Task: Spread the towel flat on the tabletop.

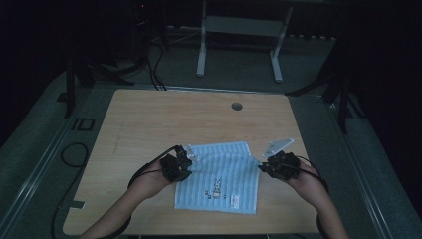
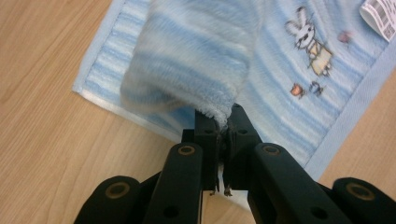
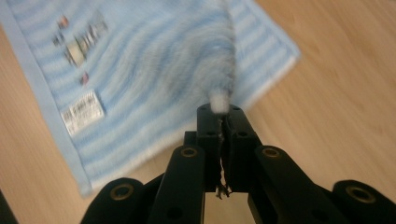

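Blue striped towel (image 1: 226, 179) lying at lower centre of the wooden table (image 1: 149, 124), left gripper (image 1: 185, 158) clamped on its upper-left corner, right gripper (image 1: 262, 164) clamped on its upper-right corner, both corners lifted

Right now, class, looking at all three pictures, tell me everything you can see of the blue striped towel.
The blue striped towel is soft, fleecy cloth, pale blue with white stripes and a plain blue border. It bears a small cartoon rabbit print and a white label. It lies on the wooden table, its far corners lifted: the left hand-held gripper pinches one, the right hand-held gripper the other, both jaws shut on cloth.
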Demonstrator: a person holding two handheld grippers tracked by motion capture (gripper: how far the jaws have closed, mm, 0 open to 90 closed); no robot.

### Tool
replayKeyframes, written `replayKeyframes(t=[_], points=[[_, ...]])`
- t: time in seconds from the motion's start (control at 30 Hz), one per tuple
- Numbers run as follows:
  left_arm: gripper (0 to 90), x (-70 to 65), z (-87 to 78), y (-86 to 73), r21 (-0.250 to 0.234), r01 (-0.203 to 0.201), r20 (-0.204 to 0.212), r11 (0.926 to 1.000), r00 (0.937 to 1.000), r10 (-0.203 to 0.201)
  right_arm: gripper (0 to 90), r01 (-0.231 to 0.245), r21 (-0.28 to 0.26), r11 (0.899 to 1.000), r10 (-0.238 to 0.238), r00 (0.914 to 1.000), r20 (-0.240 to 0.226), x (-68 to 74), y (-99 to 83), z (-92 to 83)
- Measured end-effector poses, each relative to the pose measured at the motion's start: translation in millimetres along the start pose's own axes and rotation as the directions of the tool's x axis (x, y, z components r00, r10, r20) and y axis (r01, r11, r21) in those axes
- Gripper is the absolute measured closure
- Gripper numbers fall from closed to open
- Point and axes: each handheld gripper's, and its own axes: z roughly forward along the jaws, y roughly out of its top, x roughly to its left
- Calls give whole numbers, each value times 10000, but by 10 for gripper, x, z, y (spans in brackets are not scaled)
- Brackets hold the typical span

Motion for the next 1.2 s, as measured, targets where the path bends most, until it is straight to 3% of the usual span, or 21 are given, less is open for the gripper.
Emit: replayKeyframes(t=[0.07,0.13,0.23,0.4,0.43,0.53,0.57,0.6,0.67,0.7,0.77,0.8,0.83,0.9,0.97,1.03,1.2], points=[[854,-65,-41,-39,-163,-128,32,9998,9999,129,862,-127,6,9999,127,9999,-37,49,-163,-55],[854,-141,-88,-81,-342,-204,196,9992,9996,211,862,-200,-73,9998,199,9998,-83,81,-213,-74],[849,-288,-150,-164,-518,-299,380,9982,9988,319,862,-387,-186,9991,380,9987,-349,255,-394,-107],[820,-501,-59,-378,162,-554,1146,9983,9920,532,857,-474,104,9988,481,9961,-739,421,-557,-40],[791,-527,-15,-476,404,-356,1440,9985,9891,294,850,-525,359,9980,552,9953,-801,469,-620,9],[653,-538,22,-577,645,-264,1773,9976,9840,146,795,-751,351,9966,780,9929,-894,493,-672,56],[653,-534,36,-635,803,-225,1994,9965,9799,60,743,-981,368,9945,1015,9893,-1051,485,-693,80],[575,-520,39,-665,861,-163,2043,9962,9789,-16,725,-1190,416,9920,1227,9873,-1007,456,-719,100],[523,-461,26,-715,961,-35,1704,9954,9853,-130,756,-1416,309,9894,1437,9862,-816,388,-705,89],[523,-417,9,-723,1013,63,1538,9948,9879,-219,788,-1399,288,9898,1415,9876,-686,365,-674,76],[524,-349,-31,-705,873,-89,1245,9961,9922,-20,813,-1268,194,9917,1278,9899,-613,345,-644,71],[579,-308,-40,-673,843,-70,1200,9964,9928,-32,880,-1112,-16,9938,1109,9917,-656,304,-513,77],[579,-270,-34,-633,807,-144,1110,9966,9938,53,880,-1112,-16,9938,1109,9917,-656,304,-513,77],[707,-177,12,-537,726,-137,1002,9973,9950,64,896,-794,-134,9968,781,9937,-799,266,-294,174],[733,-56,110,-419,693,-69,792,9976,9969,14,897,-656,-116,9978,645,9948,-794,261,-220,224],[789,62,201,-298,696,-106,540,9975,9985,69,897,-472,-65,9989,464,9950,-883,227,-62,387],[841,276,358,-36,633,84,48,9980,10000,-87,897,-627,388,9973,662,9931,-966,109,113,753]])
